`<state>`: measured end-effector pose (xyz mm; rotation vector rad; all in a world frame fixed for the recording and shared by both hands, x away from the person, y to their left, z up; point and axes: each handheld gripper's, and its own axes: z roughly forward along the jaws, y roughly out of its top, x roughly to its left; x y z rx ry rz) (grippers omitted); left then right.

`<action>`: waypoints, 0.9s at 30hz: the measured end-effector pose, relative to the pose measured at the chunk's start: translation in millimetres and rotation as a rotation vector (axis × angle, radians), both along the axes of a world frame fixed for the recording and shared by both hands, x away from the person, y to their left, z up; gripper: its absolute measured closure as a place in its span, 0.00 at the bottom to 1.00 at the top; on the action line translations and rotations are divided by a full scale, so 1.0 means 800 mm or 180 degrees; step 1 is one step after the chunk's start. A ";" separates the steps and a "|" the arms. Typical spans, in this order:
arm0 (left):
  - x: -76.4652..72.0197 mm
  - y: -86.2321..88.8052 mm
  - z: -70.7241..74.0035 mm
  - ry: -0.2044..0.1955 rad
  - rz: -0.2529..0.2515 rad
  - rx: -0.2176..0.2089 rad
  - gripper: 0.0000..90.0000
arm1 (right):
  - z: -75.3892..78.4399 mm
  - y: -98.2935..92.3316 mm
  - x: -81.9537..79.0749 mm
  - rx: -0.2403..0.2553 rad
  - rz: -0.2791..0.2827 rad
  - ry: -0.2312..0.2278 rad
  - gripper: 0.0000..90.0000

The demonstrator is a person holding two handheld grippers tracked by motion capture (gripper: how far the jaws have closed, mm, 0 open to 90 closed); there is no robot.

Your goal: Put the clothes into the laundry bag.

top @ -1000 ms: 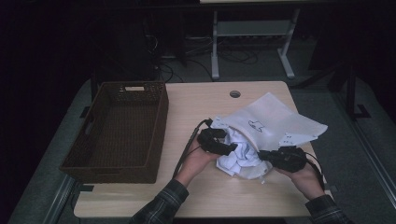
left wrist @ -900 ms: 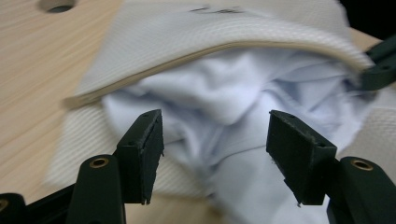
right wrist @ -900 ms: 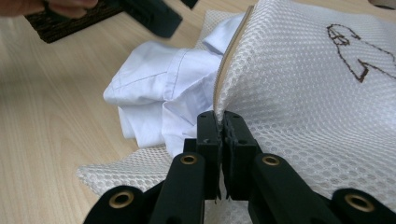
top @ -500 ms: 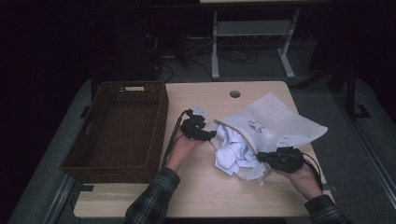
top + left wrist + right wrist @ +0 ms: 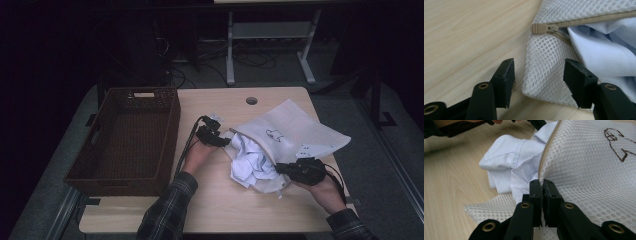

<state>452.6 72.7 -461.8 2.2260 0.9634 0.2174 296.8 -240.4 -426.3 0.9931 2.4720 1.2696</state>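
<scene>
A white mesh laundry bag [image 5: 292,131] with a small dark drawing lies on the wooden table, its zipper undone. A crumpled pale-blue shirt [image 5: 250,160] spills out of its mouth. My left gripper [image 5: 225,141] is at the bag's left corner, just below the tan zipper pull [image 5: 541,28]. Its jaws have just been closing and stand apart around the mesh corner [image 5: 546,70] without pressing on it. My right gripper [image 5: 278,169] is shut on the bag's near zipper edge [image 5: 546,152], with the shirt [image 5: 509,157] just to its left.
A dark wicker basket [image 5: 122,175] with nothing in it stands at the table's left side, close to my left forearm. A round cable hole [image 5: 251,100] is at the far edge. Bare tabletop [image 5: 225,210] lies in front of the bag.
My left hand has moved left and away from over the shirt, then come down at the bag's zipper corner. The right hand and the bag edge in it have stayed put.
</scene>
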 end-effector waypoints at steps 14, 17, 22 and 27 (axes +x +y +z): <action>-0.009 0.001 0.002 0.0066 -0.0039 0.0137 0.94 | -0.001 -0.002 0.000 -0.0016 0.0002 -0.0017 0.94; -0.014 0.007 0.003 0.0088 0.0008 0.0107 0.94 | -0.003 -0.005 0.003 0.0006 -0.0009 0.0002 0.94; -0.029 0.015 0.005 0.0090 0.0125 0.0091 0.94 | -0.003 -0.007 0.008 -0.0022 -0.0021 -0.0003 0.94; -0.047 0.025 0.010 0.0082 0.0195 0.0089 0.94 | -0.002 -0.007 0.015 -0.0054 -0.0033 -0.0021 0.94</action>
